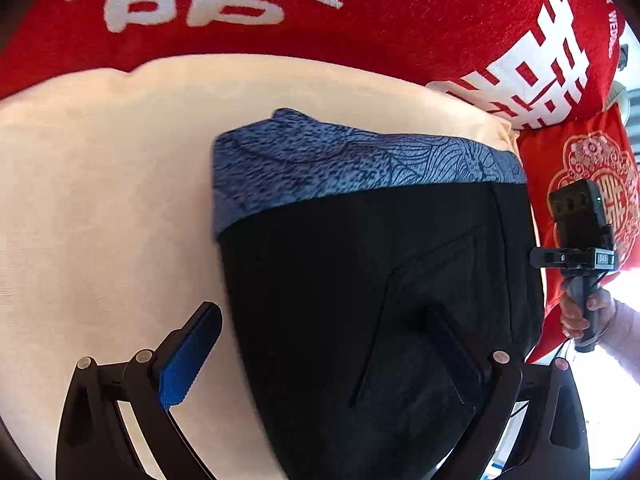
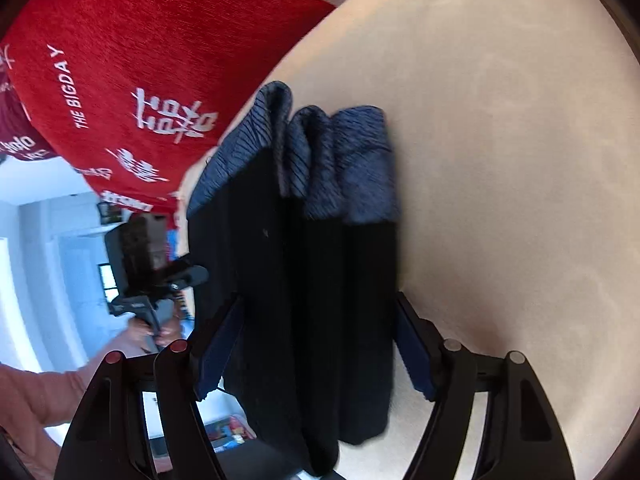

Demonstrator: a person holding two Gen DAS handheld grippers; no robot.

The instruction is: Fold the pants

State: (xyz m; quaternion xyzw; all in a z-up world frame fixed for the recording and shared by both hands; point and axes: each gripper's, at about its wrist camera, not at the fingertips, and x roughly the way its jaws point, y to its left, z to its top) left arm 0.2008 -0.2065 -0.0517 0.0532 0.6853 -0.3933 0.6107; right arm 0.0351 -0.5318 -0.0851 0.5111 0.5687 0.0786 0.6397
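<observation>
Black pants [image 1: 360,280] with a blue patterned waistband [image 1: 340,160] lie folded in a thick stack on a cream cushion [image 1: 100,200]. My left gripper [image 1: 322,310] is open: its blue-padded left finger [image 1: 188,360] hangs over the cushion and its right finger [image 1: 452,344] over the black cloth. In the right wrist view the folded pants [image 2: 312,300] show several layers edge-on. My right gripper [image 2: 320,298] straddles them, one finger close to each side, jaws wide. Whether the pads touch the cloth I cannot tell.
A red cloth with white characters [image 1: 360,20] backs the cushion. A red ornamented pillow [image 1: 588,160] stands at the pants' right edge. A hand [image 1: 584,312] holds the right gripper's handle there. A bright room [image 2: 48,240] shows past the cushion's edge.
</observation>
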